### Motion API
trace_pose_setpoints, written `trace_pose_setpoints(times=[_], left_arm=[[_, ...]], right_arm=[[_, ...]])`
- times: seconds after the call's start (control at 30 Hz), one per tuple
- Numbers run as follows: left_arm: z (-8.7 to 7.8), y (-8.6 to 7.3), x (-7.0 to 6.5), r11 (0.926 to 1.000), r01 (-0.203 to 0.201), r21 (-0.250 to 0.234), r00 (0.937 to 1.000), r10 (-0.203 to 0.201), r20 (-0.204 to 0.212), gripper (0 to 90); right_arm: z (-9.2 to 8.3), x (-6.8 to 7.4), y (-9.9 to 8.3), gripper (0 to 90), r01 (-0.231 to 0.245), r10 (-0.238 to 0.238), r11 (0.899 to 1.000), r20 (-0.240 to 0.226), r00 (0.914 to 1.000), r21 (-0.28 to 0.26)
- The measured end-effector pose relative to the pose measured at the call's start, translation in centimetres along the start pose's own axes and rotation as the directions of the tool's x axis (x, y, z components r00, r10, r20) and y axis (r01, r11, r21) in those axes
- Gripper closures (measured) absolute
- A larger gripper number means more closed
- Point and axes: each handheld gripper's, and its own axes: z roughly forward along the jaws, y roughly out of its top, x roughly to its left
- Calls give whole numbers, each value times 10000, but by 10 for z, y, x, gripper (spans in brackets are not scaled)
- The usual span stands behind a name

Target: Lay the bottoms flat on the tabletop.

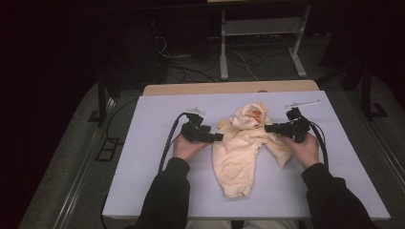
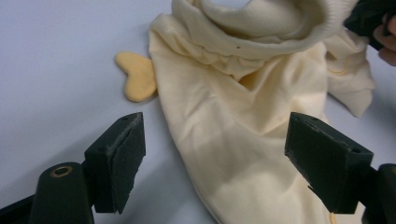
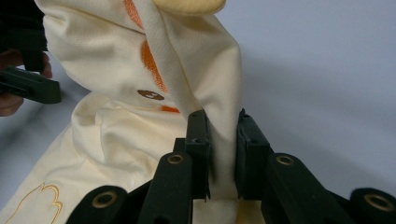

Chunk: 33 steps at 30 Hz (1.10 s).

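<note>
High view: one cream garment (image 1: pixel 239 152) lies crumpled at the middle of the white table (image 1: pixel 143 181), its body running toward the person and its bunched hood end toward the far edge.
Left gripper (image 1: pixel 217 137): jaws spread wide, pads touching nothing; it sits just beside the garment's left edge. In the left gripper view the cloth (image 2: pixel 233 140) lies on the table beyond the parted jaws (image 2: pixel 219 161), not pinched.
Right gripper (image 1: pixel 267 128): pressed together on a fold of the garment at its right side; in the right gripper view the two pads (image 3: pixel 223 154) clamp a raised ridge of cream fabric (image 3: pixel 196 70).
Garment details: orange embroidery (image 3: pixel 149 60) near the hood; a stitched heart outline (image 1: pixel 232 170) on the body; a yellow heart-shaped flap (image 2: pixel 137 75) lying on the table at the cloth's edge.
Progress, judged: early. One side is gripped; the other side is not yet taken, and the garment is wrinkled, neither spread flat nor folded.
Remaining, judged: close the left jaws on the cloth, then pull the garment out and arrange it.
Count: garments, one; grippers, two; hands, two; table, one.
</note>
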Motion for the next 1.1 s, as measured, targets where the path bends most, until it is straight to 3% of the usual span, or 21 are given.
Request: trace_pose_setpoints(times=[0.23, 0.37, 0.5, 0.67, 0.8, 0.97, 1.1], left_arm=[[19, 1, 6, 9963, 440, 736, 9985, -415, -351, 213], [23, 2, 5, 9972, 460, 592, 9971, -422, -628, 244], [27, 2, 0, 9982, 224, 563, 9958, -173, -895, 254], [30, 3, -8, 9946, -410, 953, 9931, 510, -1054, 460], [33, 5, -13, 9882, -877, 1254, 9868, 1034, -1249, 612], [35, 5, -13, 9889, -677, 1326, 9924, 804, -929, 790], [34, 6, -12, 9908, -462, 1268, 9938, 585, -947, 831]], right_arm=[[-1, 1, 1, 768, 100, -100, 9999, -7, 9999, 17], [-2, 2, 1, 768, 187, -187, 9998, 16, 9998, 15], [-3, 3, 1, 767, 225, -225, 9997, 36, 9997, 29], [-3, 4, 1, 766, 252, -252, 9997, 51, 9997, 22], [-2, 4, 1, 764, 279, -279, 9996, 85, 9996, 22], [-2, 5, 2, 764, 298, -298, 9996, 86, 9995, 24], [-3, 5, 2, 764, 303, -303, 9995, 66, 9995, 22]])
